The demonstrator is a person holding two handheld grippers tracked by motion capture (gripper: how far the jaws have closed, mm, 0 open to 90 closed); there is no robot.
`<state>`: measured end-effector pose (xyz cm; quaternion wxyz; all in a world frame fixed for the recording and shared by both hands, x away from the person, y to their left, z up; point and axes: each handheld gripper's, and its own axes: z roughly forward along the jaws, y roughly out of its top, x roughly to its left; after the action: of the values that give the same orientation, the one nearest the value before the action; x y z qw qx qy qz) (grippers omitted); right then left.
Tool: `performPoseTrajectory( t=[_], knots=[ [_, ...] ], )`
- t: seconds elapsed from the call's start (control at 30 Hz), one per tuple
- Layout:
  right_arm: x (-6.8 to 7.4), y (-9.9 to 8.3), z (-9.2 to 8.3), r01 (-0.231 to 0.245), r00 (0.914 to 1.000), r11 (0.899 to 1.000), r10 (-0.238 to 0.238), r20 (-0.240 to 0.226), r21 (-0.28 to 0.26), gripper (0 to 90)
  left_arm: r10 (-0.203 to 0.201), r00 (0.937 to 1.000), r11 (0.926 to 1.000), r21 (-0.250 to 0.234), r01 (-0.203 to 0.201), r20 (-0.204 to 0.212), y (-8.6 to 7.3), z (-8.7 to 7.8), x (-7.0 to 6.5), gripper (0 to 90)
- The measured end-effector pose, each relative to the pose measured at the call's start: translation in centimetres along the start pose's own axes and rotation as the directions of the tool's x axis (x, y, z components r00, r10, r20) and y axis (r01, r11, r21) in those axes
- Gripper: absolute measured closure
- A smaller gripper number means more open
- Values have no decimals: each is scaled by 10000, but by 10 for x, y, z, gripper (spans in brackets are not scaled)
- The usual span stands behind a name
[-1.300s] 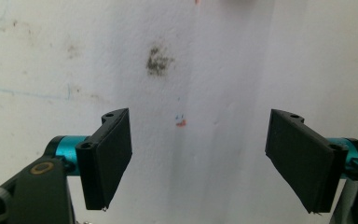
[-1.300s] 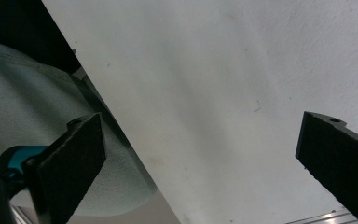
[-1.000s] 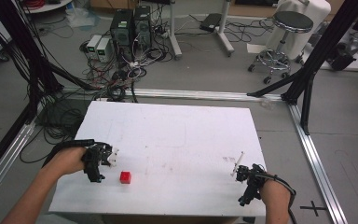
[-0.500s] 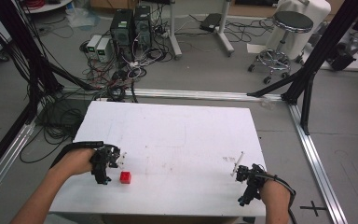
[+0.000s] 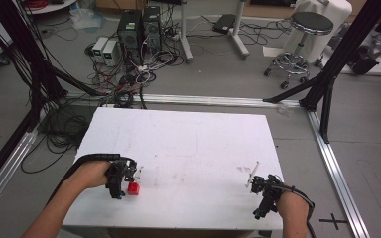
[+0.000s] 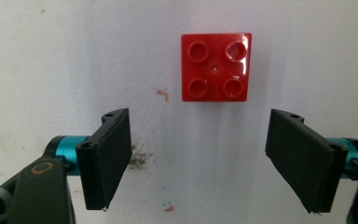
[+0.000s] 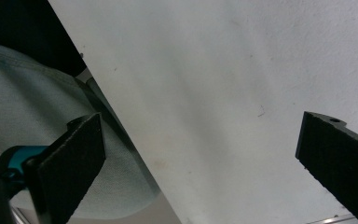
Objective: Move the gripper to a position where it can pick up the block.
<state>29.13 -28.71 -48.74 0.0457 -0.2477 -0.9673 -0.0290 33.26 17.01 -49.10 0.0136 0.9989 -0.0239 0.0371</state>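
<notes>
We see a red brick (image 6: 216,66) near the table's (image 5: 188,139) front-left corner — studs up, just ahead of the left gripper (image 6: 198,161), whose jaws stand wide apart around nothing. The right gripper (image 7: 200,163) — jaws also wide — hovers at the front-right edge.

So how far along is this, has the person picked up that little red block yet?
Not yet. Already done: the left tool is lined up near the small red four-stud plastic brick, jaws wide open. In hand: nothing; the brick sits on the white table, just beyond the jaws, untouched. The right tool waits open near the table's right edge. Left, probably: move forward, close on the brick, lift.
</notes>
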Motion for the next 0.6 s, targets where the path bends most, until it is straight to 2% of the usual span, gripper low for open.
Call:
performPoseTrajectory(
  t=[0.33, 0.6],
  knots=[
    [0, -1, -1, 40, 10000, 10000, -40, 7, 17, 9, 261, 9994, 9996, 140, -264, 205, 19, 14, -2, 230],
    [-1, -3, -1, 61, 10000, 10000, -61, 18, -1, 9, 338, 9990, 9991, 239, -345, 288, 24, 21, -1, 230]
  ],
)
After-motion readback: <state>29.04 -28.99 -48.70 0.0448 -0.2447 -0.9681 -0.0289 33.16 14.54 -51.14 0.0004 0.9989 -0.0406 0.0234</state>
